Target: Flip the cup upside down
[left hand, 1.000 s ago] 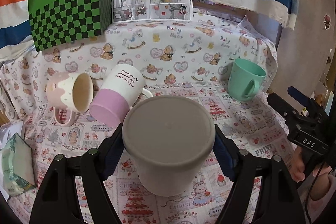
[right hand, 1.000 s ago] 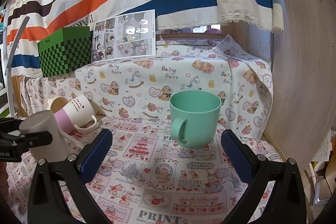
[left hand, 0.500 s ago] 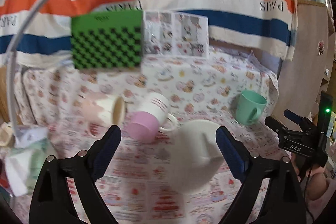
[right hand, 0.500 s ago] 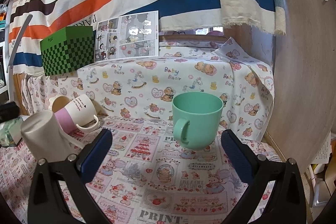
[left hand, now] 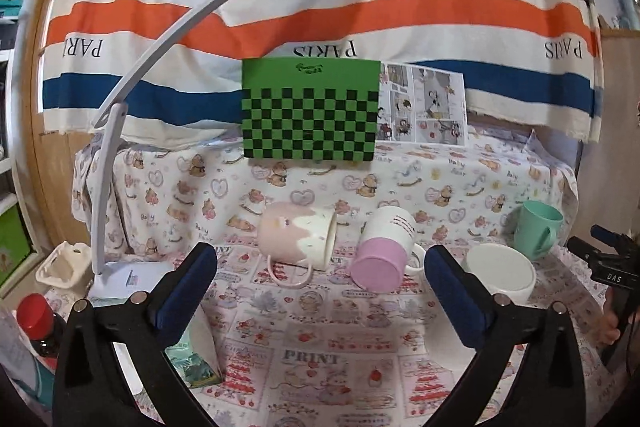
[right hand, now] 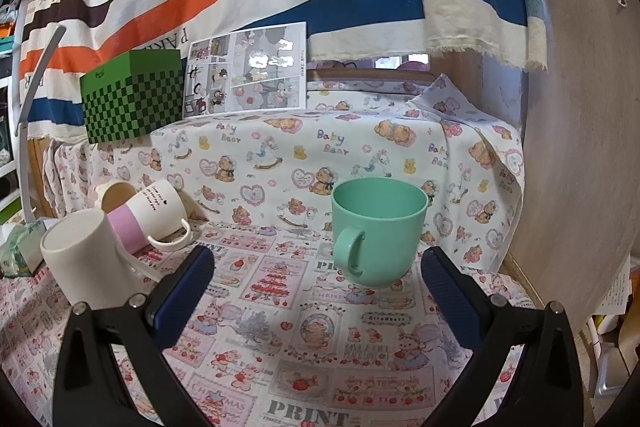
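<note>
Left wrist view: my left tool [left hand: 320, 263] is spread wide, grasping nothing; the plain cream ceramic cup [left hand: 500, 273] stands base-up on the bench [left hand: 312, 355], beside the mint-green plastic mug [left hand: 535, 229]. I'd back off straight, well clear of it.

Right wrist view: my right tool [right hand: 318, 277] gapes empty too. Only here does the cream cup's handle show.

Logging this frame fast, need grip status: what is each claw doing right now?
Left claw: open, holding nothing; the white cup stands upside down, off to its right.
Right claw: open, holding nothing; the green cup stands upright ahead of it.
</note>
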### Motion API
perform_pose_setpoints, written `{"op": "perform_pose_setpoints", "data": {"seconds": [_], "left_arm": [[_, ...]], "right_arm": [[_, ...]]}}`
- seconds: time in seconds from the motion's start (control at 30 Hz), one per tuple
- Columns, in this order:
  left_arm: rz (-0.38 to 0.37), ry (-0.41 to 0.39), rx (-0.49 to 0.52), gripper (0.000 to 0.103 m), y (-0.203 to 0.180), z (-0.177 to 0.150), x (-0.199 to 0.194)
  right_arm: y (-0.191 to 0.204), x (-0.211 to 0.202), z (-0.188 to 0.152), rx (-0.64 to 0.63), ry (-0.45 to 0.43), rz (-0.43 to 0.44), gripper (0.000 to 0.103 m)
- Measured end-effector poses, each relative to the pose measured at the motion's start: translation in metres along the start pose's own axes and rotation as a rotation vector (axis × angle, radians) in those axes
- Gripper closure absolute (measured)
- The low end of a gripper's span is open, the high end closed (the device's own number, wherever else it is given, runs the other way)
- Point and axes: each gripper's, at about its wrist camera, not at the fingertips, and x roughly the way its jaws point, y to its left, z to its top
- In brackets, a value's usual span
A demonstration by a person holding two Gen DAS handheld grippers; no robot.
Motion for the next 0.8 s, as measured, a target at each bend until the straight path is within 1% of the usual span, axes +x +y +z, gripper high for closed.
{"op": "perform_pose_setpoints", "data": {"seconds": [0.1,0.17,0.27,0.4,0.5,0.6,0.8], "left_arm": [[0.0,0.002,0.006,0.0,-0.003,-0.006,0.001],[0.0,-0.016,0.05,0.0,-0.012,-0.011,-0.002],[0.029,-0.033,0.102,0.0,-0.024,-0.018,-0.004],[-0.007,-0.04,0.083,0.0,-0.027,-0.025,-0.003],[0.016,-0.052,0.095,0.0,-0.03,-0.027,-0.001],[0.008,-0.024,0.08,0.0,-0.029,-0.027,0.005],[0.018,-0.018,0.054,0.0,-0.022,-0.034,0.007]], "right_arm": [[0.002,0.0,0.0,-0.018,-0.001,0.0,0.0],[0.004,-0.001,0.0,-0.024,-0.009,0.0,0.0],[0.003,-0.003,0.001,-0.026,-0.02,-0.001,0.0],[0.003,-0.004,0.001,-0.025,-0.023,-0.002,0.0],[0.003,-0.006,0.001,-0.026,-0.027,-0.002,0.0],[0.004,-0.007,0.001,-0.03,-0.031,-0.003,0.0],[0.005,-0.007,0.002,-0.03,-0.037,-0.005,0.0]]}}
